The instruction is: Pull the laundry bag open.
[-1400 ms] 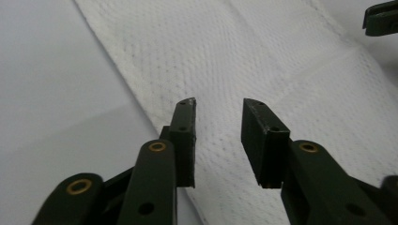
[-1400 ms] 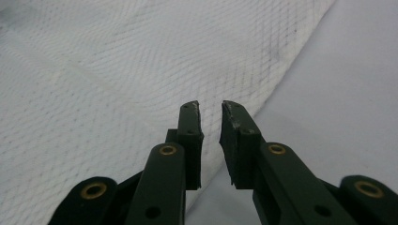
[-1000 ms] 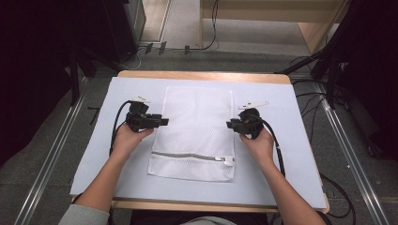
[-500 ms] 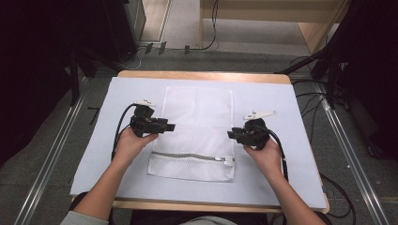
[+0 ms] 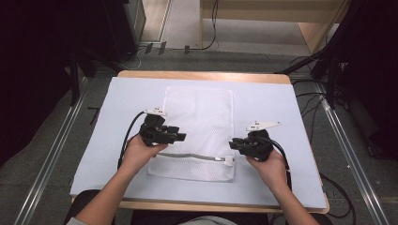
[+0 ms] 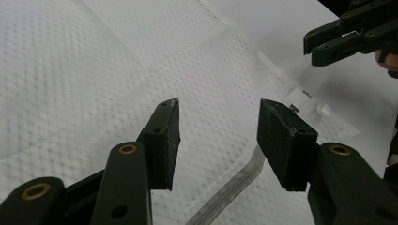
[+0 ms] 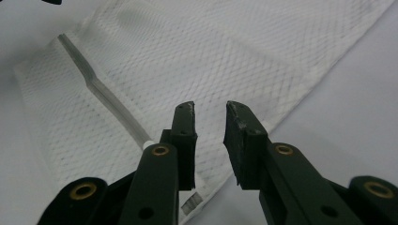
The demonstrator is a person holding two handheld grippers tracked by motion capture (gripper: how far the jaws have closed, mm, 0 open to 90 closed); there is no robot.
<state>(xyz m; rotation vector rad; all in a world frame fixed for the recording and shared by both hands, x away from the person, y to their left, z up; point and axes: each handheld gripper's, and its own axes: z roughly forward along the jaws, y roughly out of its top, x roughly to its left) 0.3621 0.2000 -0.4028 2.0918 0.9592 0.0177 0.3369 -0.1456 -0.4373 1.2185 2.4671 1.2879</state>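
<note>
A white mesh bag (image 5: 199, 112) lies flat on the pale mat (image 5: 277, 103), with its grey zipper (image 5: 190, 156) running across near the front and the pull tab (image 5: 228, 161) at the right end. My left gripper (image 5: 180, 136) hovers over the bag's left side just above the zipper, pointing right, jaws open with nothing between them (image 6: 218, 107). My right gripper (image 5: 233, 145) sits at the bag's right edge by the pull tab, pointing left. Its jaws have just been closing and stand a narrow gap apart, empty (image 7: 210, 110). In the left gripper view the right gripper (image 6: 340, 37) shows beyond the tab (image 6: 307, 101).
The mat covers a wooden table (image 5: 202, 75). Metal rails (image 5: 51, 159) run along the floor on both sides, and cables (image 5: 309, 98) lie on the floor at the right. Dark equipment stands at the back left and right.
Both hands have slid toward the table's front along the bag's sides, down to the zipper. The right gripper's jaws look narrower.
</note>
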